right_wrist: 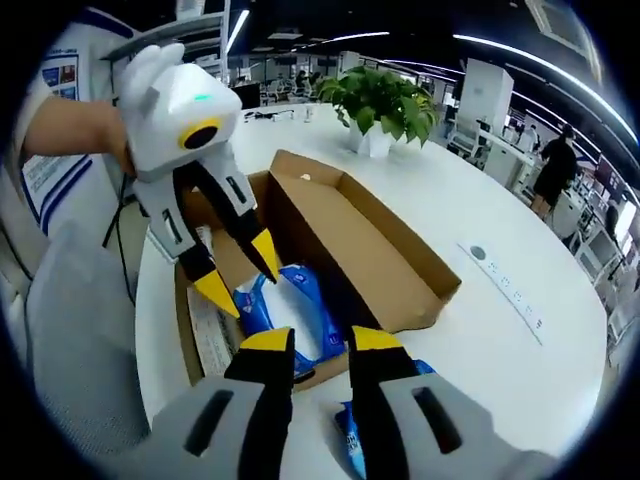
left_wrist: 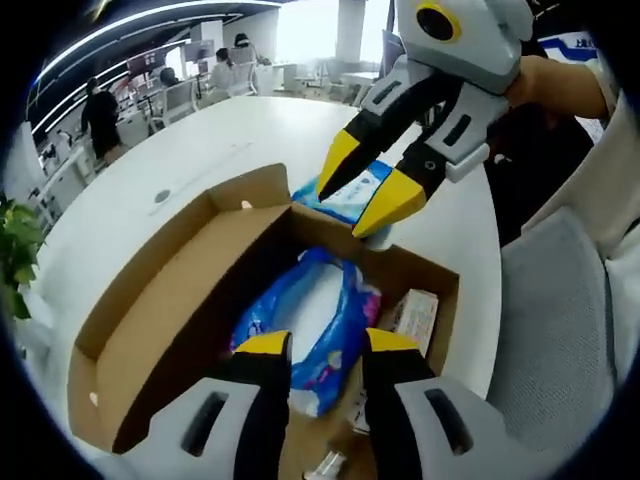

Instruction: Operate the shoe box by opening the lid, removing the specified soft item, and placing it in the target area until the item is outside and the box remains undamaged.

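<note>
Open shoe box [left_wrist: 180,320] on white counter [left_wrist: 200,150], blue soft pack [left_wrist: 320,320] lying inside; left gripper [left_wrist: 325,345] above it, jaws parted, empty; right gripper [right_wrist: 320,340] at box edge, jaws parted, empty

Your white counter [left_wrist: 200,150] carries the open shoe box [left_wrist: 150,330] beneath the left tool [left_wrist: 315,350], a blue packet [left_wrist: 350,195] just beyond it, and a potted plant [right_wrist: 385,105] farther off.

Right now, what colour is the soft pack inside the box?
Blue and white, with a bit of pink; the soft pack in the box shows best in the left gripper view.
</note>
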{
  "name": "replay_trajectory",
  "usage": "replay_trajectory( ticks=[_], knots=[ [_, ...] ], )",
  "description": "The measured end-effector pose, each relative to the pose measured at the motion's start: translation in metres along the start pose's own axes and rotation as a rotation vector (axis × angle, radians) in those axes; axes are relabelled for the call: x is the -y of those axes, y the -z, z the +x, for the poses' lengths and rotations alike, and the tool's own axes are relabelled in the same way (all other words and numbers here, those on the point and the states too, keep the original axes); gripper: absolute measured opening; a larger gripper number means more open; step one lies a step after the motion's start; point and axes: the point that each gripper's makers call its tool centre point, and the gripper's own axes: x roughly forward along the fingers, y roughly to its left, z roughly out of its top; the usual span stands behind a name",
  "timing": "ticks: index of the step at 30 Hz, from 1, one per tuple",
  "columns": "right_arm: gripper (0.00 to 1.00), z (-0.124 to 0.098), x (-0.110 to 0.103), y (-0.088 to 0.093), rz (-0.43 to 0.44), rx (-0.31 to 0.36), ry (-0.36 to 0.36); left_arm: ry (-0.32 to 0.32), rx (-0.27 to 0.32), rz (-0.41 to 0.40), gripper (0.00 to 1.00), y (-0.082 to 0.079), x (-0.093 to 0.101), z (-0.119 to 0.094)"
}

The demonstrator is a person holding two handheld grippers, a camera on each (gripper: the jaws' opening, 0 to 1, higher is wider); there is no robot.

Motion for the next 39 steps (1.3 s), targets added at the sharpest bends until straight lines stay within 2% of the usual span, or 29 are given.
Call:
replay_trajectory(
  ticks=[9,19,25,29,39],
  knots=[
    [0.11,0.024,-0.002,0.0,-0.026,-0.02,-0.007,0.032,-0.037,0.03,0.2,0.008,-0.001,0.014],
    [0.03,0.051,0.0,0.013,-0.026,-0.081,-0.005,0.054,-0.054,0.024,0.13,0.016,0.001,0.022],
    [0.0,0.055,0.0,0.015,-0.027,-0.09,0.001,0.059,-0.057,0.029,0.08,0.017,0.001,0.022],
    [0.0,0.053,0.002,0.013,-0.03,-0.084,0.007,0.044,-0.069,0.054,0.0,0.018,0.0,0.022],
    [0.0,0.048,0.001,0.002,-0.036,-0.054,0.012,0.014,-0.053,0.047,0.0,0.016,-0.002,0.01]
  ],
)
